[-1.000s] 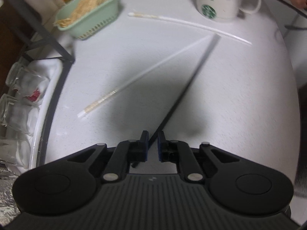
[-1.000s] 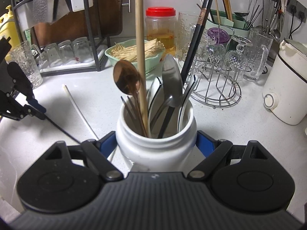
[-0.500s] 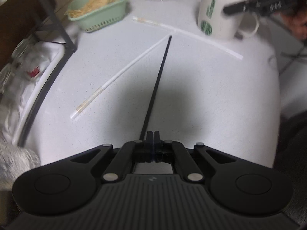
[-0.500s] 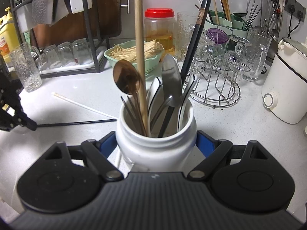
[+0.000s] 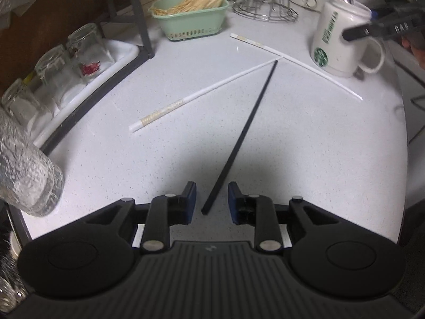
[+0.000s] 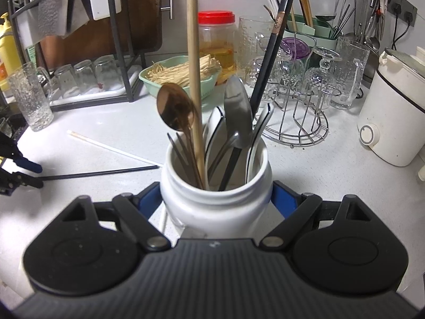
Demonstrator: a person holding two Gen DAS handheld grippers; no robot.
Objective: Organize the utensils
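**Black chopstick lies loose between parted jaws; mug of utensils held fast**

A thin black chopstick (image 5: 245, 130) lies flat on the speckled white tabletop (image 5: 305, 138), its near end between the blue pads of the left hand-held gripper (image 5: 212, 199). The jaws have just been opening and now stand apart, with a gap on each side of the stick, so neither pad presses on it. Its far tip points toward the spot where two long white chopsticks meet: one (image 5: 204, 96) runs beside it on the left, the other (image 5: 294, 62) crosses beyond and passes close by the base of a white ceramic mug with a green logo (image 5: 337, 45).

The right hand-held gripper (image 6: 216, 199) is clamped on that mug (image 6: 215, 202), a blue pad against each side. The mug stands upright and holds spoons, a wooden stick and a black chopstick.

Farther back sit a pale green plastic basket of straw-coloured sticks (image 5: 191, 18), a wire glass rack (image 6: 297, 122) and upturned glasses on a white tray (image 5: 69, 61).
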